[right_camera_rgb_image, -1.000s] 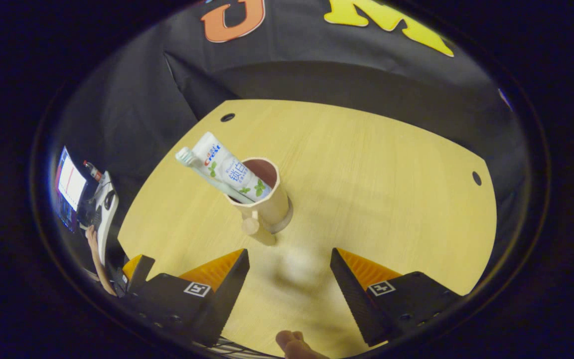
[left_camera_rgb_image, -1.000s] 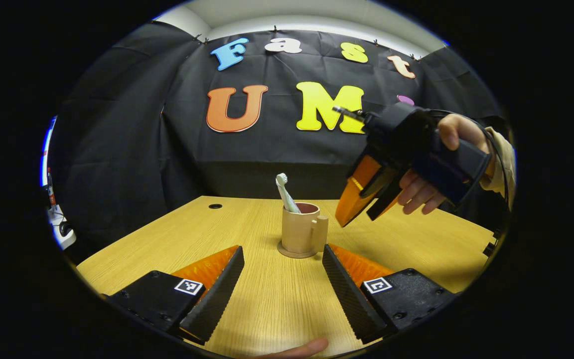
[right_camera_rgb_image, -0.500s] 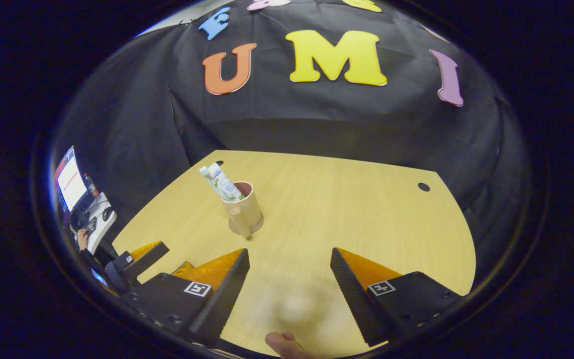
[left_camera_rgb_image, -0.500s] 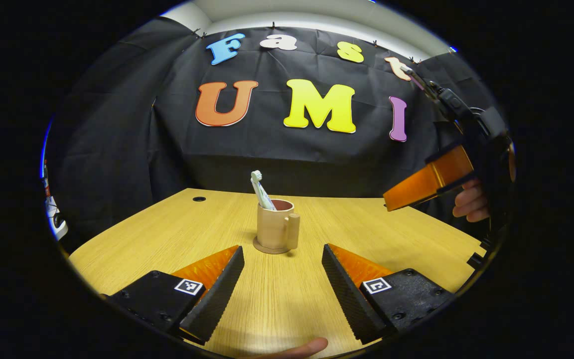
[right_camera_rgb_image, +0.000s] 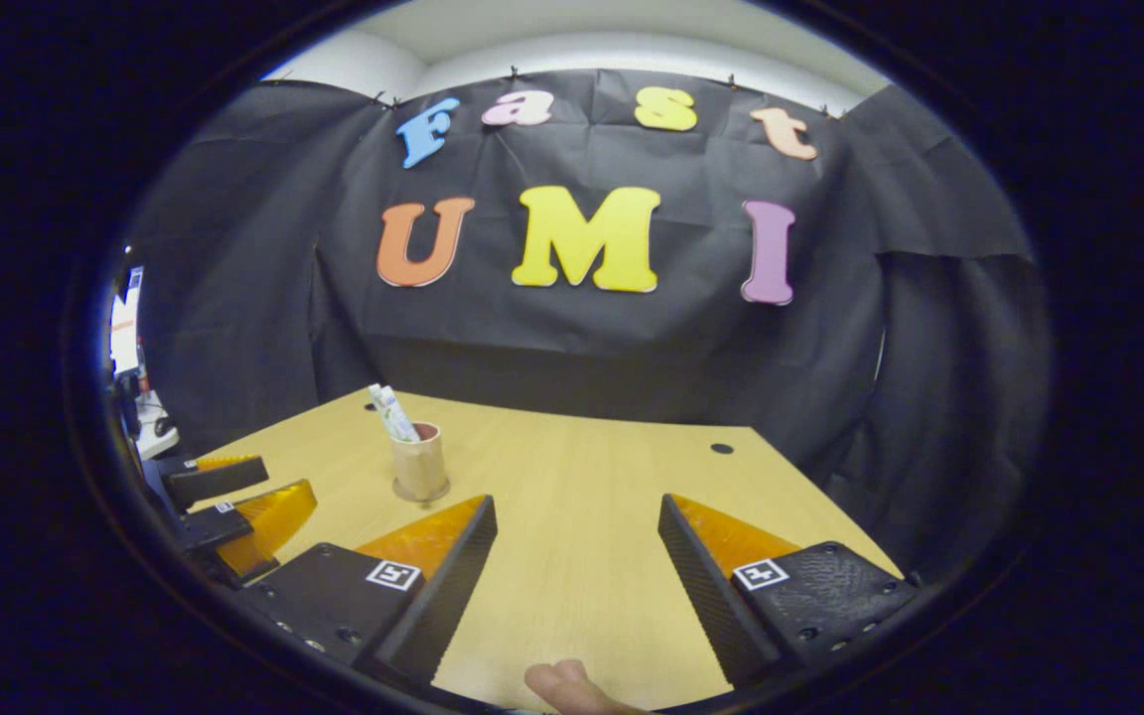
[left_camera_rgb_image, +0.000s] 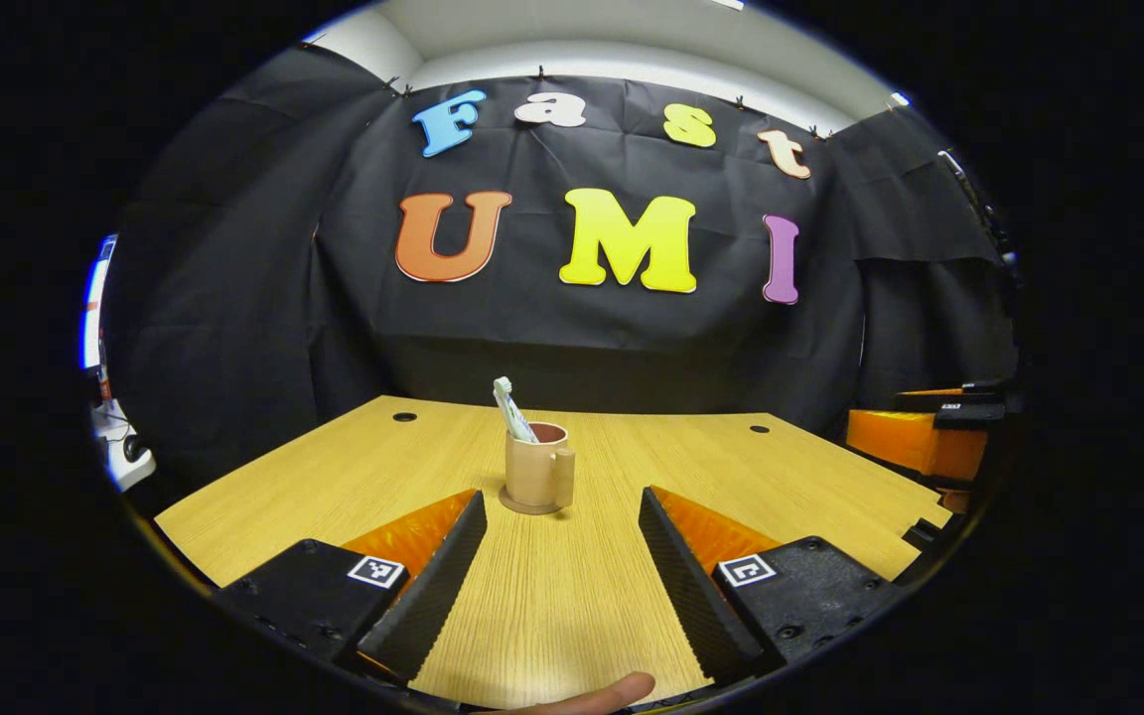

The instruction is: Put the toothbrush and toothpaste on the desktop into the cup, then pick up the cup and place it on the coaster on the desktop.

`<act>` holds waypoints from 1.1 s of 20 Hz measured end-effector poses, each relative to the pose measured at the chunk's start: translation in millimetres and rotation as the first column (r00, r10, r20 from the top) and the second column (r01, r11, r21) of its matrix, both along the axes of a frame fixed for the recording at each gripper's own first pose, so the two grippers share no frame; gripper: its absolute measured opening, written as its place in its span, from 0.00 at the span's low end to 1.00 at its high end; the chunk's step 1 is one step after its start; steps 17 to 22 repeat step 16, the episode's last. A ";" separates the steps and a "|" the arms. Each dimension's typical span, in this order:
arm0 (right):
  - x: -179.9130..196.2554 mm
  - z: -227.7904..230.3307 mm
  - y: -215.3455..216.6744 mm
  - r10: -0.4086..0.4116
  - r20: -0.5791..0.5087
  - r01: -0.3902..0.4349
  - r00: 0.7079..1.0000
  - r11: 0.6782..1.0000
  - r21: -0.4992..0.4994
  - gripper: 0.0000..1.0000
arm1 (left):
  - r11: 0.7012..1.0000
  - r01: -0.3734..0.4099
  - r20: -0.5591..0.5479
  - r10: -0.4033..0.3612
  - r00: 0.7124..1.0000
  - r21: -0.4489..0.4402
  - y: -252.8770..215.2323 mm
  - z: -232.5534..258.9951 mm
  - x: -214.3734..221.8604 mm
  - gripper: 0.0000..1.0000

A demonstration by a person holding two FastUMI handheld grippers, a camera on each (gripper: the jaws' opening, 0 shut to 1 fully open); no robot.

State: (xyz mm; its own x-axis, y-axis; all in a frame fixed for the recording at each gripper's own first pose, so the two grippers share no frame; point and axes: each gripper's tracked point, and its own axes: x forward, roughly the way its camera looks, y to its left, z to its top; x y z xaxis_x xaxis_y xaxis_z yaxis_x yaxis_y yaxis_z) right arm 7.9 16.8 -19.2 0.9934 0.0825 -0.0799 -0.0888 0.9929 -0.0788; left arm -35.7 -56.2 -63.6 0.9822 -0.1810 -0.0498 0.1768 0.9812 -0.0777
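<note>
Both tools have pulled back from the cup (left_camera_rgb_image: 536, 475) over the last second. A second ago the right tool hung close above and beside it; now, in the left gripper view, it sits low at the far right edge, well apart from the cup. The left tool (left_camera_rgb_image: 560, 566) has also backed off, so the cup looks smaller and farther away than before.

The cup stands upright on the coaster (left_camera_rgb_image: 530, 506) near the middle of the tabletop (left_camera_rgb_image: 691, 462), with the toothbrush (left_camera_rgb_image: 504, 397) and the toothpaste (right_camera_rgb_image: 390, 411) leaning out of it. Judging by this, the task looks finished and the tools are retreating.

The left tool is open and empty, its jaws spread wide with bare tabletop between them. The right tool (right_camera_rgb_image: 577, 571) is likewise open, holding nothing.

The left gripper view shows the cup's handle (left_camera_rgb_image: 564, 467) facing the camera and the bristled head of the toothbrush. The right gripper view looks from the other side: the cup (right_camera_rgb_image: 419, 465) sits off to its left, the toothpaste tube is clearer, and the left tool appears at the left edge.
</note>
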 end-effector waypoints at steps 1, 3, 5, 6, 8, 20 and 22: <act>-12.7 0.6 -4.1 -0.006 0.024 0.006 1.000 1.000 0.010 0.94 | 1.000 -0.009 0.011 0.009 1.000 0.005 1.7 2.5 -4.7 0.99; -31.9 -2.2 -7.6 -0.012 0.056 0.010 0.998 0.999 0.041 0.97 | 1.000 -0.015 0.026 0.015 1.000 0.011 3.0 5.0 -13.6 0.98; -48.6 -7.9 -14.1 -0.026 0.075 0.022 0.997 0.998 0.056 0.98 | 0.999 -0.025 0.039 0.024 0.999 0.028 4.9 8.9 -23.1 0.98; -55.3 -9.5 -21.4 -0.046 0.084 0.041 0.995 0.997 0.070 0.97 | 0.999 -0.025 0.045 0.023 0.999 0.030 5.9 11.3 -26.7 0.98; -71.2 -8.1 -30.9 -0.067 0.108 0.055 0.992 0.993 0.103 0.96 | 0.999 -0.023 0.063 0.022 0.998 0.029 2.4 16.9 -33.8 0.98; -94.5 -15.7 -45.6 -0.090 0.134 0.071 0.987 0.988 0.138 0.97 | 0.999 -0.010 0.098 0.006 0.995 0.040 -6.6 22.3 -59.2 0.98; -94.5 -15.7 -45.6 -0.090 0.134 0.071 0.987 0.988 0.138 0.97 | 0.999 -0.010 0.098 0.006 0.995 0.040 -6.6 22.3 -59.2 0.98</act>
